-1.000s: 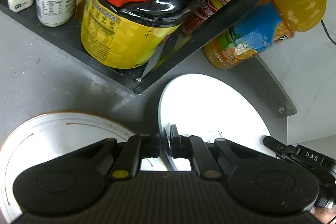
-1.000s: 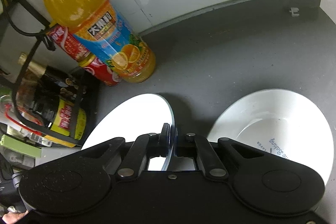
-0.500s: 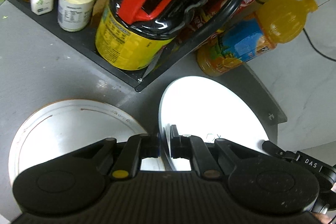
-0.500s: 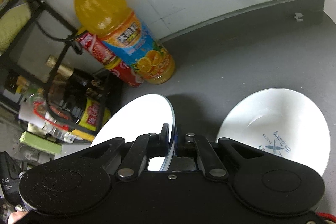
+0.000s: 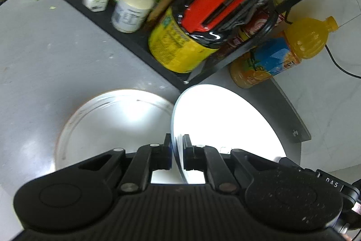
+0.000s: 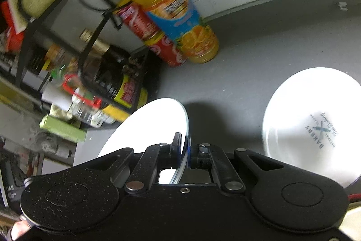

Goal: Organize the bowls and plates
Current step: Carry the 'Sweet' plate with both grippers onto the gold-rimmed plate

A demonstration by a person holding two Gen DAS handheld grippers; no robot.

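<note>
A plain white plate (image 5: 225,123) hangs above the grey counter, held at opposite rims. My left gripper (image 5: 176,151) is shut on its near edge. In the right wrist view the same white plate (image 6: 155,123) shows edge-on, with my right gripper (image 6: 185,154) shut on its rim. Below and left of it, a brown-rimmed plate (image 5: 108,125) lies flat on the counter. A white bowl (image 6: 315,125) with printed lettering rests on the counter to the right in the right wrist view.
A black shelf rack (image 5: 135,42) holds spice jars, a large yellow-labelled bottle (image 5: 180,46) with a red handle and cans. An orange juice bottle (image 6: 171,8) stands by the wall beside red cans (image 6: 153,35). The counter's curved edge (image 5: 291,110) runs at the right.
Both grippers have risen with the white plate held between them. The counter, the brown-rimmed plate and the bowl look farther below, and more of the rack has come into view.
</note>
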